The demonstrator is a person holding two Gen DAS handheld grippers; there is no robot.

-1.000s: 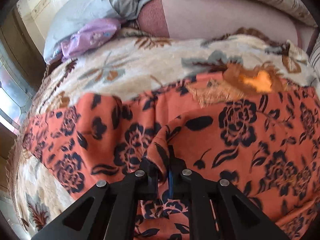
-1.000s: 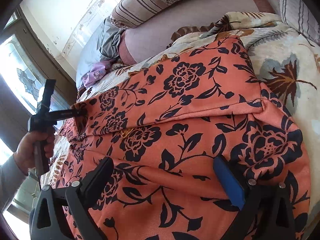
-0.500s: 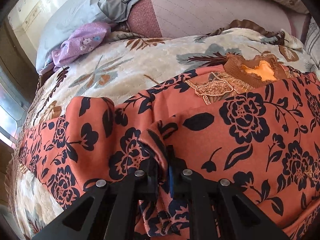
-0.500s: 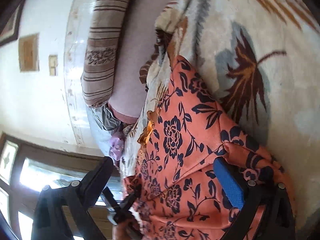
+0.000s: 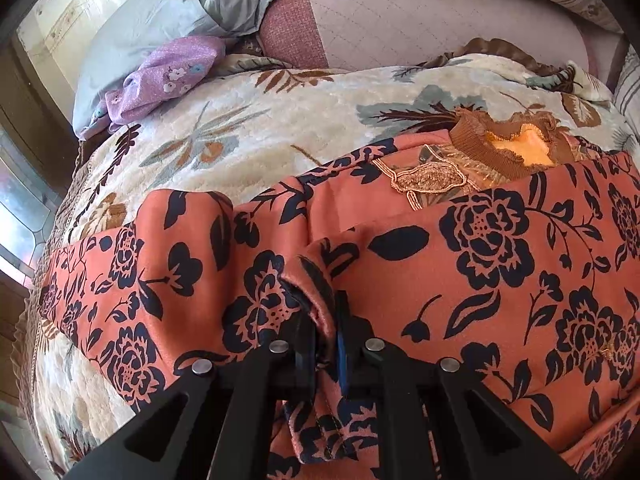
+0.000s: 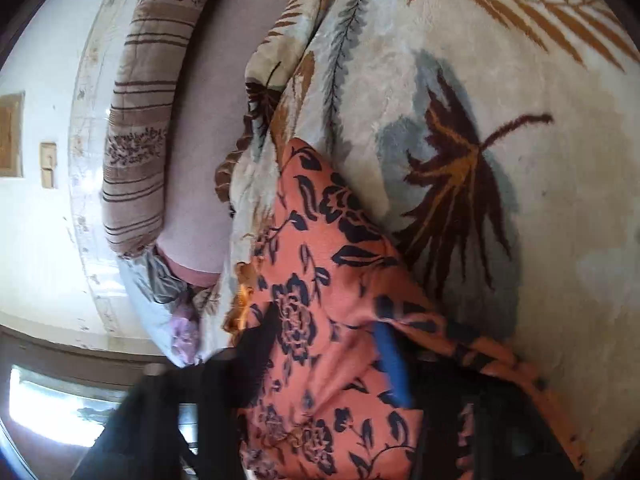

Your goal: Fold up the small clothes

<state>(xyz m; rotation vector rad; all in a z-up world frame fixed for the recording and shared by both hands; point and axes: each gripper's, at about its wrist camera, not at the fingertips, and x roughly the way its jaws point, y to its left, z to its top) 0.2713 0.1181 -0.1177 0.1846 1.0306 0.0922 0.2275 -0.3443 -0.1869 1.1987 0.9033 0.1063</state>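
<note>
An orange garment with a black flower print lies partly folded on a cream leaf-patterned blanket; its brown knit collar shows at the far edge. My left gripper is shut on a pinched fold of the orange garment. In the right wrist view the same orange garment fills the space between the fingers of my right gripper, which stand wide apart and blurred, one with a blue pad. The camera is rolled sideways over the blanket.
A purple flowered cloth and a pale grey-blue pillow lie at the far left. A mauve bolster and a striped cushion line the head of the bed. A window is at the left.
My left gripper has carried the garment's edge up towards the collar, so more blanket shows. My right gripper has rolled sideways and moved along the garment's right edge, still spread wide.
</note>
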